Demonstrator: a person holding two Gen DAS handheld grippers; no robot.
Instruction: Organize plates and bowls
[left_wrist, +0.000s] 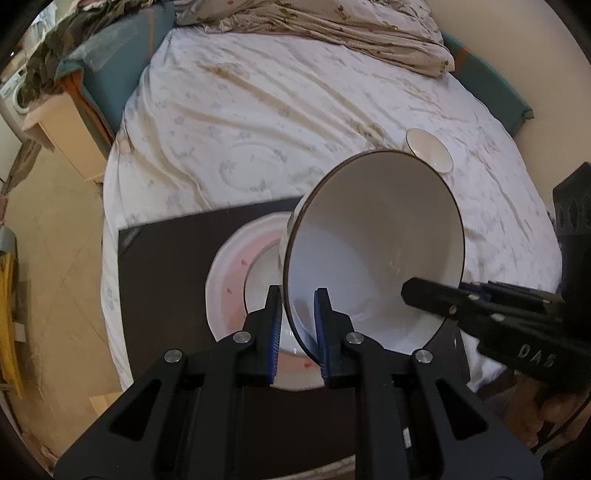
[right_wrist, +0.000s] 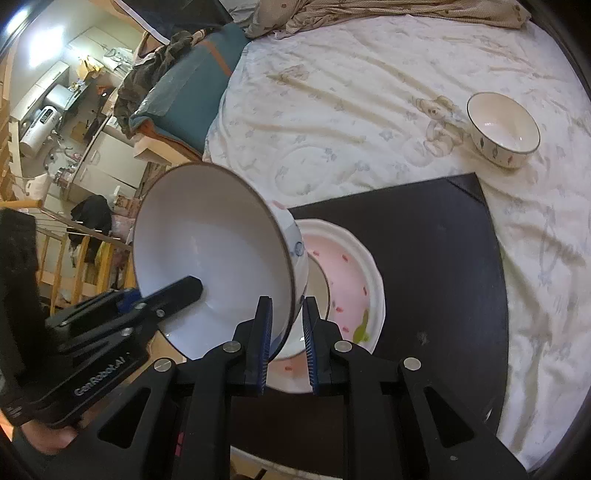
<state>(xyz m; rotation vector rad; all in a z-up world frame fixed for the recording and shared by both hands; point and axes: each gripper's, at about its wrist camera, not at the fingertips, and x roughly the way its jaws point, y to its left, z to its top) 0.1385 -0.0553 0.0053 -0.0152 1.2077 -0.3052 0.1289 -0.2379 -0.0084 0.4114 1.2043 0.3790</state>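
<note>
A large white bowl (left_wrist: 369, 240) (right_wrist: 207, 251) with a dark rim hangs tilted above a pink-patterned plate (left_wrist: 229, 280) (right_wrist: 351, 273). The plate lies on a dark mat (left_wrist: 166, 277) (right_wrist: 424, 258) spread on the bed. My left gripper (left_wrist: 299, 325) is shut on the bowl's near rim, one pad inside and one outside. My right gripper (right_wrist: 286, 332) is shut on the opposite rim the same way. Each gripper shows in the other's view, reaching into the bowl: the right gripper (left_wrist: 424, 295) and the left gripper (right_wrist: 184, 288). A small patterned bowl (left_wrist: 430, 149) (right_wrist: 506, 129) sits upright on the sheet beyond the mat.
The bed sheet (left_wrist: 277, 122) is wrinkled, with a crumpled blanket (left_wrist: 332, 22) at its far end. A pale nightstand (left_wrist: 62, 136) and bare floor (left_wrist: 55, 258) lie left of the bed. A wooden stair railing (right_wrist: 74, 251) stands past the bed's left edge.
</note>
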